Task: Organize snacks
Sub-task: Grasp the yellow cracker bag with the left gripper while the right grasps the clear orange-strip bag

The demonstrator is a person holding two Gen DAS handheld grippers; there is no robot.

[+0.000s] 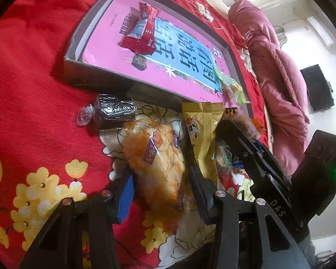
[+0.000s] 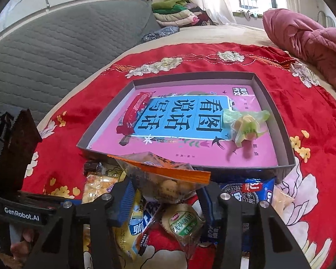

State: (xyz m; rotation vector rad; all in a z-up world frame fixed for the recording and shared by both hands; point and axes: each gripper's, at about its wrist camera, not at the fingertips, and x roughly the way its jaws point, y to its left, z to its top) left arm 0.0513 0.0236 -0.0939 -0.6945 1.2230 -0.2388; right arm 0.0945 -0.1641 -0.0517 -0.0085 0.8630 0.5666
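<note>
Red cloth (image 2: pixel 246 67) printed with flowers covered the bed, and on it lay a shallow grey cardboard tray (image 2: pixel 271 103) with a pink, blue-lettered sheet on its floor. Inside the tray, a red wrapper (image 2: pixel 135 109) lay toward its left side and a green-wrapped yellow sweet (image 2: pixel 246 125) toward its right. Just in front of the tray's near wall the remaining snacks sat heaped together. The left gripper (image 1: pixel 161 179) had its jaws closed partway around an orange-flecked clear packet (image 1: pixel 154 157), the pads against its sides. Beside that packet lay a yellow sachet (image 1: pixel 203 134) and, nearer the tray's near left corner, a dark foil-wrapped block (image 1: pixel 115 109). The right gripper (image 2: pixel 168 192) pinched a clear bag with an orange sealed edge (image 2: pixel 165 177), apparently lifted slightly above the pile, though the view was cramped. A blue cookie pack (image 2: pixel 248 190) rested against the tray's front wall.
</note>
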